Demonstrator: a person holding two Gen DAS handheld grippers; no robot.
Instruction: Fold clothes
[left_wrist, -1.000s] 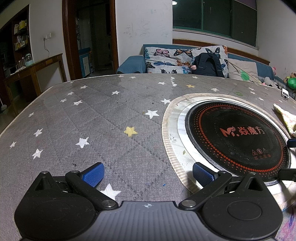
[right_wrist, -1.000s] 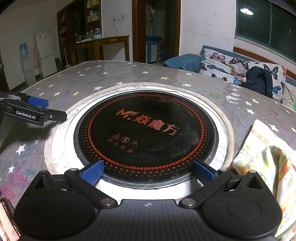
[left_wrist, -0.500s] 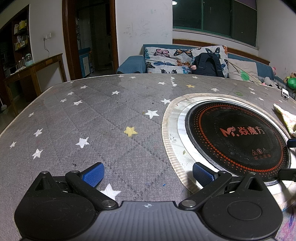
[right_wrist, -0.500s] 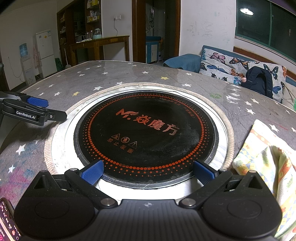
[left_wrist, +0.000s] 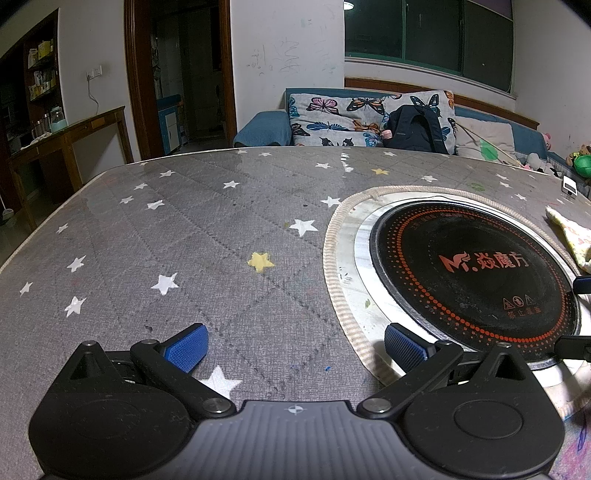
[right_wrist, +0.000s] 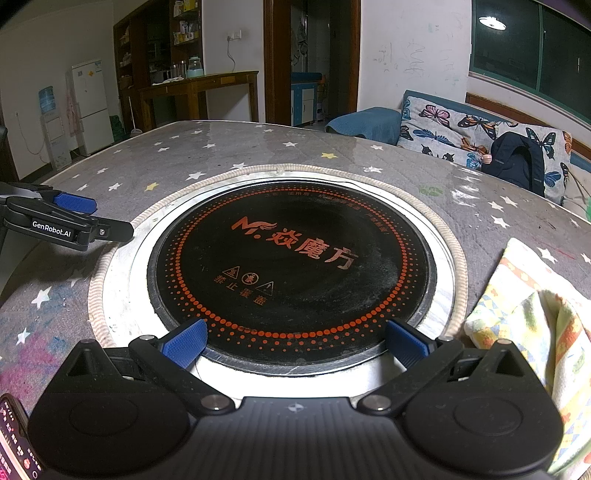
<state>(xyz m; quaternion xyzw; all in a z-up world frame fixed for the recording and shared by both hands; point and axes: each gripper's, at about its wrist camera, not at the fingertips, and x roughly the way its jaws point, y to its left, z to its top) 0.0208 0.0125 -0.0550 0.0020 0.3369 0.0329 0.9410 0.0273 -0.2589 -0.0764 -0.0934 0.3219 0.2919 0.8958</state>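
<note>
Broadly, a star-patterned table carries a round black hob in its middle. Right of the hob lies the crumpled yellow cloth, untouched. Both the left gripper and right gripper sit spread and empty, seemingly ready to reach.

The table cover is soft gray quilted cloth. The round cooktop is shiny black glass in a scuffed metal ring. The folded cloth looks fluffy.
</note>
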